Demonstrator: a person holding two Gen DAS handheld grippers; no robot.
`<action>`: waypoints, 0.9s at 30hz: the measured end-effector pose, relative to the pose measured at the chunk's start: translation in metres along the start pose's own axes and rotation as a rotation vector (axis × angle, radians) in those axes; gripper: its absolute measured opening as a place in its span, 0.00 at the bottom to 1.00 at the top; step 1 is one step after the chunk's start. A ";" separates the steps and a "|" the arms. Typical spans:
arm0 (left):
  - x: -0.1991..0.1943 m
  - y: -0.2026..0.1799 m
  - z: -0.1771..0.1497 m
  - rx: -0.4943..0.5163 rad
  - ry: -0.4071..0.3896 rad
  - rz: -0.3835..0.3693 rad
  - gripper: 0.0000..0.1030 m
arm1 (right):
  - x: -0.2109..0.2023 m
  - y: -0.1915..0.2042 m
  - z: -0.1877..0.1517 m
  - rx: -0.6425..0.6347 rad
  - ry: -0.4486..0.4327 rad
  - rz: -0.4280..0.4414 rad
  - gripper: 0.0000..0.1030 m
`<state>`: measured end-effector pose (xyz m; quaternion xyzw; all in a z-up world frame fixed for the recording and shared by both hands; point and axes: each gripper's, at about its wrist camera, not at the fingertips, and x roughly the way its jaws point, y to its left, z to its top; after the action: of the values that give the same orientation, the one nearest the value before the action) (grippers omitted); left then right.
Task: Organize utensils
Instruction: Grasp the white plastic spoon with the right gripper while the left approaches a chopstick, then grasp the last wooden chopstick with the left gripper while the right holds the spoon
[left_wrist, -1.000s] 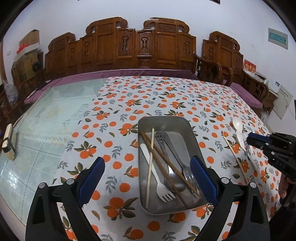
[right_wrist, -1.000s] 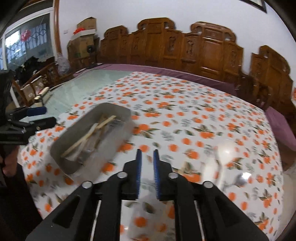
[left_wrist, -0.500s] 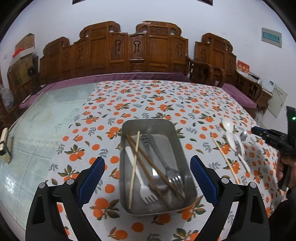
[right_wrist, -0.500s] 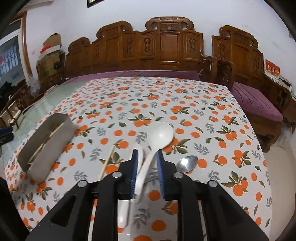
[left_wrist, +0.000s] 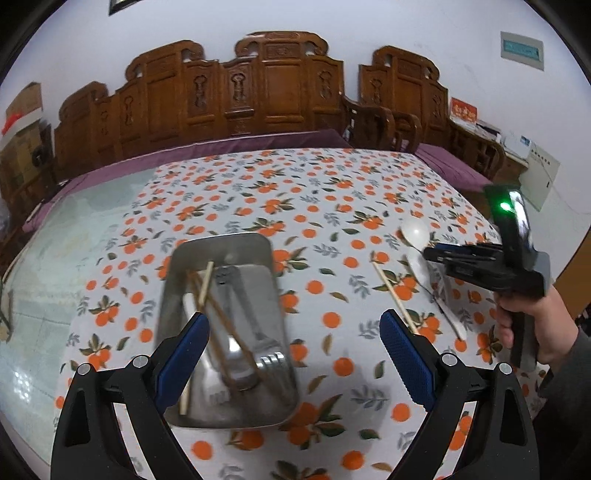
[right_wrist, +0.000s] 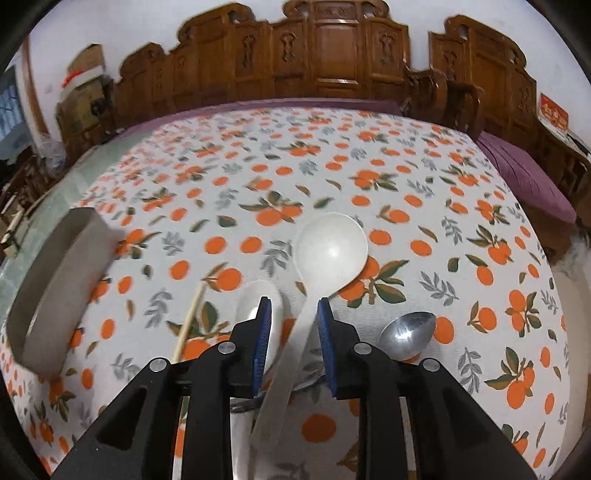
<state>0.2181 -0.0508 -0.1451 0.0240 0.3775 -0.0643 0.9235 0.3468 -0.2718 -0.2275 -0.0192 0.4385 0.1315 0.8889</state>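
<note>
A metal tray (left_wrist: 221, 239) on the orange-print tablecloth holds wooden chopsticks (left_wrist: 218, 314), forks (left_wrist: 267, 356) and a white utensil. My left gripper (left_wrist: 293, 332) hangs open above the tray's right edge, holding nothing. To the right lie a big white spoon (right_wrist: 332, 251), a smaller white spoon (right_wrist: 256, 301), a metal spoon (right_wrist: 406, 332) and a loose chopstick (right_wrist: 190, 321). My right gripper (right_wrist: 293, 314) is low over the big spoon. Its jaws are open, with the spoon's handle between them and gaps on both sides. The left wrist view shows that gripper (left_wrist: 436, 254) in a person's hand (left_wrist: 524, 314).
The tray (right_wrist: 62, 280) stands left of the spoons in the right wrist view. Carved wooden chairs (left_wrist: 280, 92) line the far side of the table. Bare glass tabletop (left_wrist: 55, 258) shows left of the cloth. The table's right edge runs near the spoons.
My right gripper swung from the tray to the spoons, sank over the big white spoon's handle and widened its jaws. My left gripper slid right, so the tray now sits further left in its view.
</note>
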 end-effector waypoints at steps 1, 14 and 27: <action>0.002 -0.005 0.001 0.009 0.003 0.001 0.87 | 0.004 -0.002 0.001 0.006 0.013 -0.006 0.27; 0.050 -0.061 0.010 0.053 0.089 -0.018 0.87 | 0.018 -0.026 0.001 0.082 0.083 0.050 0.07; 0.105 -0.094 -0.002 0.049 0.215 -0.023 0.87 | -0.028 -0.047 0.010 0.152 -0.052 0.152 0.05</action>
<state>0.2780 -0.1546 -0.2191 0.0487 0.4730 -0.0812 0.8760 0.3502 -0.3216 -0.2036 0.0849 0.4243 0.1653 0.8863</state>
